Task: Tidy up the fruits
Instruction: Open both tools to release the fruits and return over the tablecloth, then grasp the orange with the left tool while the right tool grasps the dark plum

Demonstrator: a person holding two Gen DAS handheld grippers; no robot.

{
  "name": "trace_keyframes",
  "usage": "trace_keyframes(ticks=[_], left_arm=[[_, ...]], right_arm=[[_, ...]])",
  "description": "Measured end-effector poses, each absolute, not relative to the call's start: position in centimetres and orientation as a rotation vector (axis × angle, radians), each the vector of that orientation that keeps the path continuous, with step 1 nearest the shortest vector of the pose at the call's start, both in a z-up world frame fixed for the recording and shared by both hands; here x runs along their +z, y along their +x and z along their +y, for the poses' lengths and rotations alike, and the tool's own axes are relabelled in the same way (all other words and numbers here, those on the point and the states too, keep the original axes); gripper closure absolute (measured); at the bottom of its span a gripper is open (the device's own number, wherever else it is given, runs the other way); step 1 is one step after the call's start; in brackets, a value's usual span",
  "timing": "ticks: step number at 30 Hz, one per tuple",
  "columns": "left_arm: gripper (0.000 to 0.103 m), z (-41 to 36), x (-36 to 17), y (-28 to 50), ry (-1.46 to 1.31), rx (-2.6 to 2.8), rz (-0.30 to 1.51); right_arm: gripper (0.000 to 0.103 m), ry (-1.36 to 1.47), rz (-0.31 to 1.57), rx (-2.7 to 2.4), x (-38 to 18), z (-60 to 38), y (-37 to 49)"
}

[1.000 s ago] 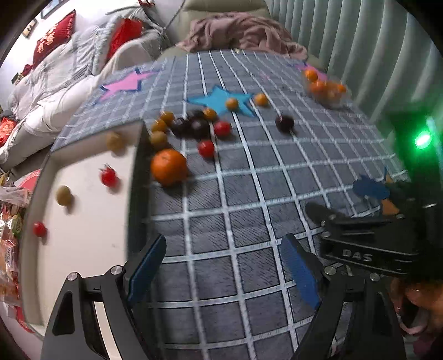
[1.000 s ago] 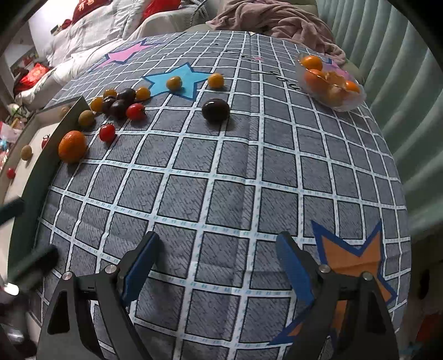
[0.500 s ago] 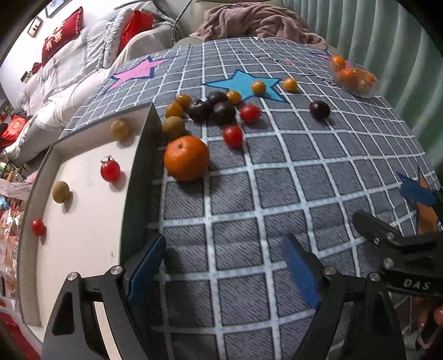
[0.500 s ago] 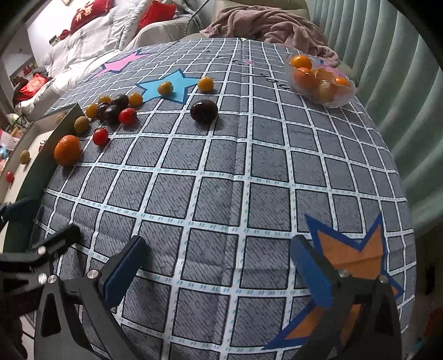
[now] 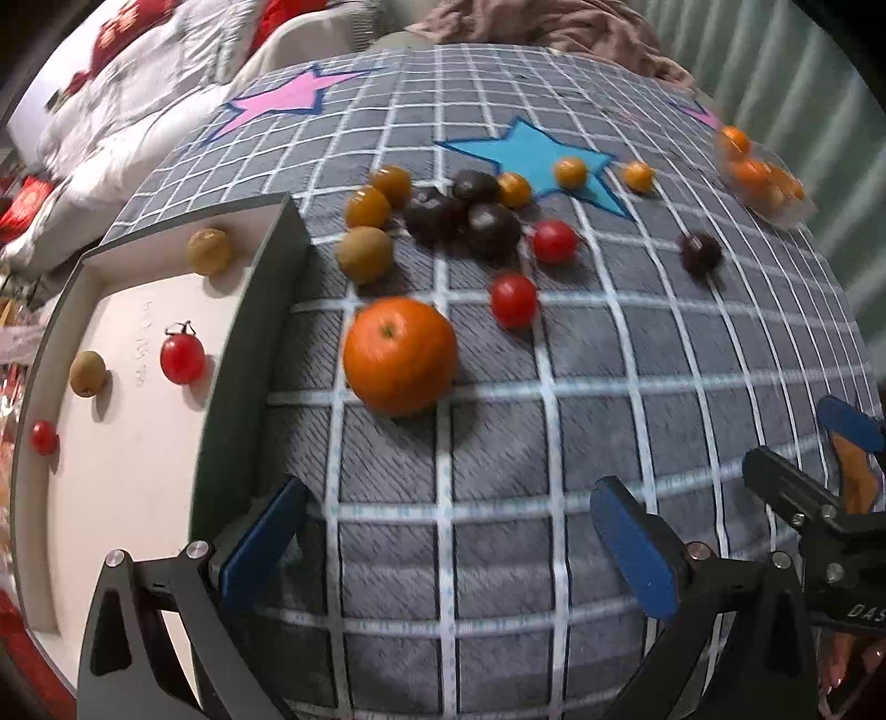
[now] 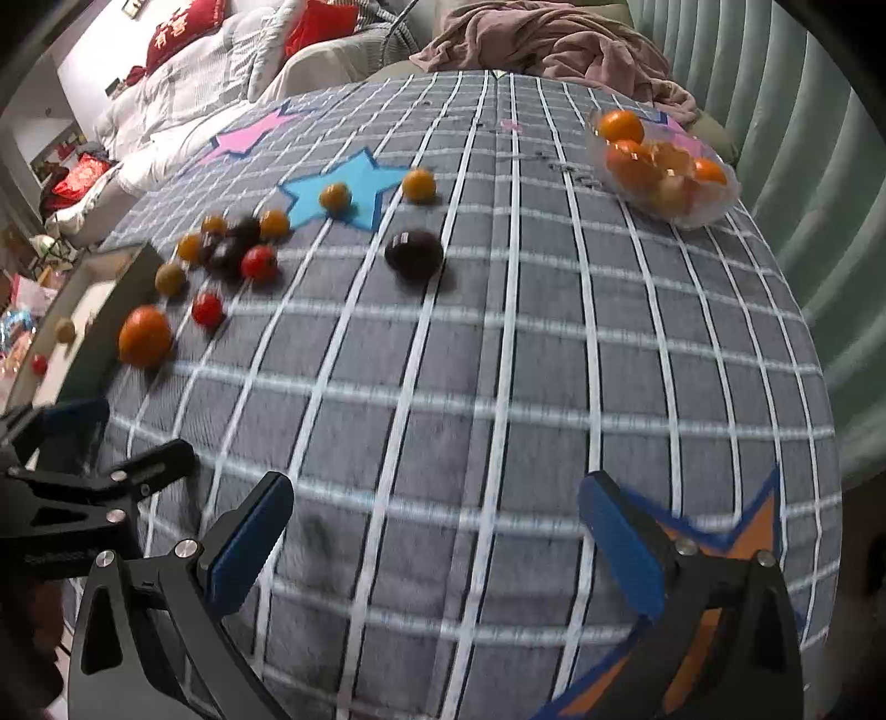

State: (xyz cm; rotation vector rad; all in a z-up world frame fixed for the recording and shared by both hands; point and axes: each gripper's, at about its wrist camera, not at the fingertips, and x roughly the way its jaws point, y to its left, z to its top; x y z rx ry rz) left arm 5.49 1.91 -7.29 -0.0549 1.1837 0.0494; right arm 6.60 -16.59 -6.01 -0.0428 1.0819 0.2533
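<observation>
Fruit lay scattered left to right: 4 small pieces inside the white tray (image 5: 138, 487), a large orange (image 5: 400, 354) just beside its dark wall, 2 red tomatoes (image 5: 514, 301), dark plums (image 5: 490, 226), then a clear bowl of oranges (image 6: 667, 171). Left hand-held gripper (image 5: 443, 545) and right hand-held gripper (image 6: 437, 545) hovered released, grasping nothing, over the gridded tabletop (image 6: 498, 360).

A grey cloth with a white grid (image 6: 498, 343) covers the surface, printed with a blue star (image 5: 531, 160), a pink star (image 5: 277, 102) and an orange star (image 6: 747, 531). Pale green pleated curtains (image 6: 797, 144) hang along the right side. A crumpled mauve blanket (image 6: 542, 44) lies past the far edge. To the left, white bedding (image 6: 183, 105) carries red cushions (image 6: 183, 25). The lighting is dim and even.
</observation>
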Motion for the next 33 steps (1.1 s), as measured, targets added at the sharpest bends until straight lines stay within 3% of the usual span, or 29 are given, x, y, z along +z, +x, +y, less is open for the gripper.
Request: trace_keyframes(ticks=[12,16,20,23,29,33], left_arm=[[0.005,1.0,-6.7,7.9,-0.011,0.115,1.095],[0.005,0.5,-6.9,8.5,0.022,0.114,1.081],[0.017,0.5,-6.7,9.0,0.005,0.104,1.061],[0.027,0.5,-6.6,9.2,0.011,0.115,1.048],[0.063,1.5,-6.3,9.0,-0.010,0.149,1.022],[0.063,1.8,-6.3,8.5,-0.026,0.139,1.013]], right_arm=[[0.002,-0.035,1.056,0.281,-6.5,-14.6,12.6],[0.010,-0.064,1.038,0.291,-6.7,-13.5,13.6],[0.016,-0.096,1.017,0.301,-6.7,-12.6,14.2],[0.024,-0.121,1.000,0.296,-6.7,-12.0,14.4],[0.069,-0.113,0.968,0.307,-6.3,-12.1,14.4],[0.072,-0.068,0.976,0.326,-6.2,-13.1,14.2]])
